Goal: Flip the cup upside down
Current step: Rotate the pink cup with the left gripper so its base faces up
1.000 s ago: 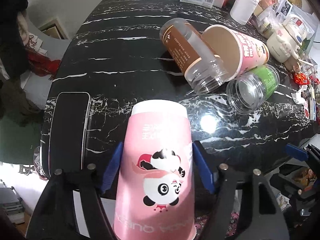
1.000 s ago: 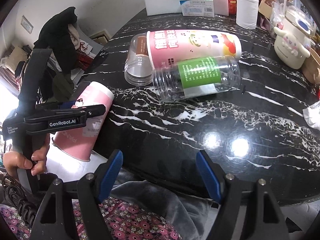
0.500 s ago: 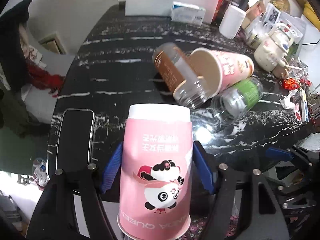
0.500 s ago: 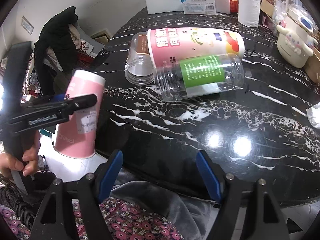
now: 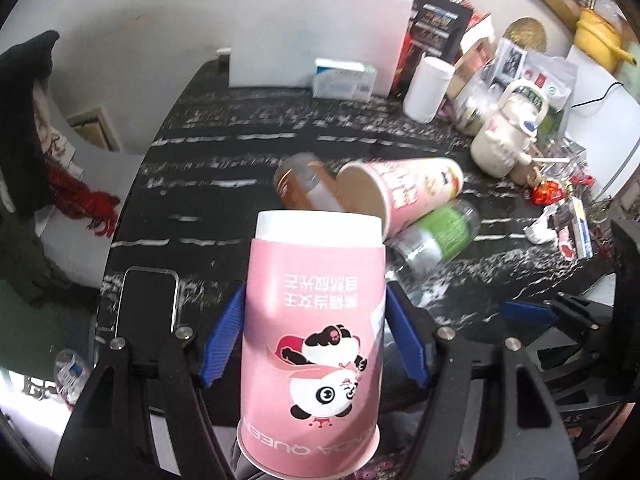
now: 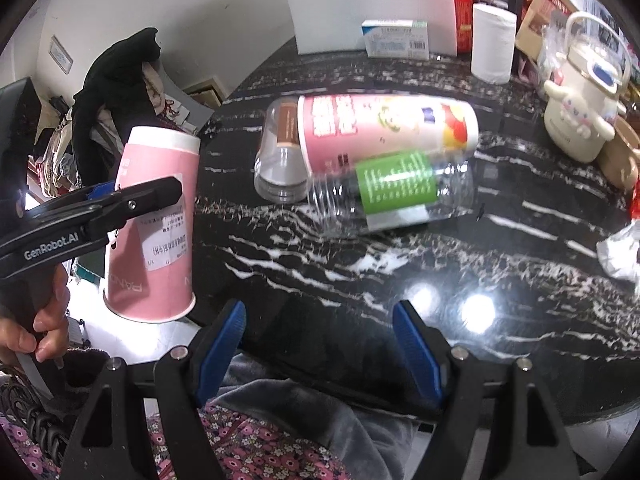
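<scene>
My left gripper (image 5: 315, 340) is shut on a pink paper cup with a panda print (image 5: 316, 344). The cup is held upside down, rim toward me and white base away, in the air just off the near edge of the black marble table (image 5: 208, 184). In the right wrist view the same cup (image 6: 154, 224) hangs at the left, clamped by the left gripper's black finger (image 6: 132, 200). My right gripper (image 6: 320, 344) is open and empty over the table's near edge.
A pink paper cup (image 6: 384, 128), a brown-label clear jar (image 6: 282, 160) and a green-label clear jar (image 6: 394, 188) lie on their sides mid-table. A phone (image 5: 148, 304) lies at the left edge. A white roll (image 6: 492, 44), a box (image 6: 396, 38) and a kettle (image 6: 580, 120) stand behind.
My left gripper has lifted and tilted the pink cup from leaning to nearly upright, upside down. The right gripper has stayed in place and open.
</scene>
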Motion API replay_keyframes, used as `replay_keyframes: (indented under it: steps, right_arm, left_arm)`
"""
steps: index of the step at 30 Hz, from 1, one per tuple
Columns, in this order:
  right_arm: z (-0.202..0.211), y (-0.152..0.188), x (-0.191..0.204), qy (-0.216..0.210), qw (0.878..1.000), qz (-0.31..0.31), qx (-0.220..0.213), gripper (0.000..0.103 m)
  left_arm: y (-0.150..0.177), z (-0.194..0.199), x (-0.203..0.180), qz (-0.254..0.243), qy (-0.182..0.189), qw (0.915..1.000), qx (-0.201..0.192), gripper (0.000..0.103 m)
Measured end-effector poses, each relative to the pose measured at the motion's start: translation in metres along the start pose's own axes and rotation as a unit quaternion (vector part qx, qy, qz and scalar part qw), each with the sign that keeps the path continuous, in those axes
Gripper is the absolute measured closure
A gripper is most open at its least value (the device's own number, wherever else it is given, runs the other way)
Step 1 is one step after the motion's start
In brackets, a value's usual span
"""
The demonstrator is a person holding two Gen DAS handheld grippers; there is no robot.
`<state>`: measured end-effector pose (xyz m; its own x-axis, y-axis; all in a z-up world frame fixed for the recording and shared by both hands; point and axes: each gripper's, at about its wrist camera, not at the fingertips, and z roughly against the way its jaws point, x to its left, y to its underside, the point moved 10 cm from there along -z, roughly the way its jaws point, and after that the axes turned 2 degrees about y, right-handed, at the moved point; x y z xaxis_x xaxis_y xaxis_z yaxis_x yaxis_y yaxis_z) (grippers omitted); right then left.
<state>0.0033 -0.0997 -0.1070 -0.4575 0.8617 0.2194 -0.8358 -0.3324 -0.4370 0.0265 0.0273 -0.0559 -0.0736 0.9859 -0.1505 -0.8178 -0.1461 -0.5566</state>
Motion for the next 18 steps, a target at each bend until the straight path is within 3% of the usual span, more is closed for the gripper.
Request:
replay_keyframes:
  steps: [8,15,18]
  right_arm:
    - [-0.003,-0.006,-0.006,0.001,1.0,-0.008,-0.009,0.027]
    - [-0.012,-0.002,-0.012,-0.003,1.0,-0.018,-0.001,0.027]
    - [-0.015,-0.001,-0.013,-0.006,1.0,-0.02,0.0,0.027]
  left_arm:
    - [-0.014,-0.007,-0.024,0.001,0.049,0.9977,-0.048,0.035]
    - [-0.018,-0.004,-0.03,-0.025,0.025,0.9913,-0.127,0.035]
    - [-0.012,-0.011,-0.03,-0.028,0.021,0.9899,-0.137,0.035]
